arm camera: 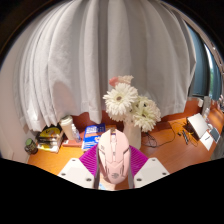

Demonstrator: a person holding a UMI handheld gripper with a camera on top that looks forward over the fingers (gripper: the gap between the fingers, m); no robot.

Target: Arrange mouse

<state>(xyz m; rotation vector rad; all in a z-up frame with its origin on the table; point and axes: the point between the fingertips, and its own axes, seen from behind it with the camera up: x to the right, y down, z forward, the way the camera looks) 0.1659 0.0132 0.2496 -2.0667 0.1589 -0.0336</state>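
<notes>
The claw point(113, 172) is gripping a pale pink mouse point(113, 155) clamped between both fingers, holding it above a magenta mat point(92, 160) on the wooden desk point(170, 152), with white flowers point(130, 103) and curtains point(110, 50) standing beyond.
</notes>
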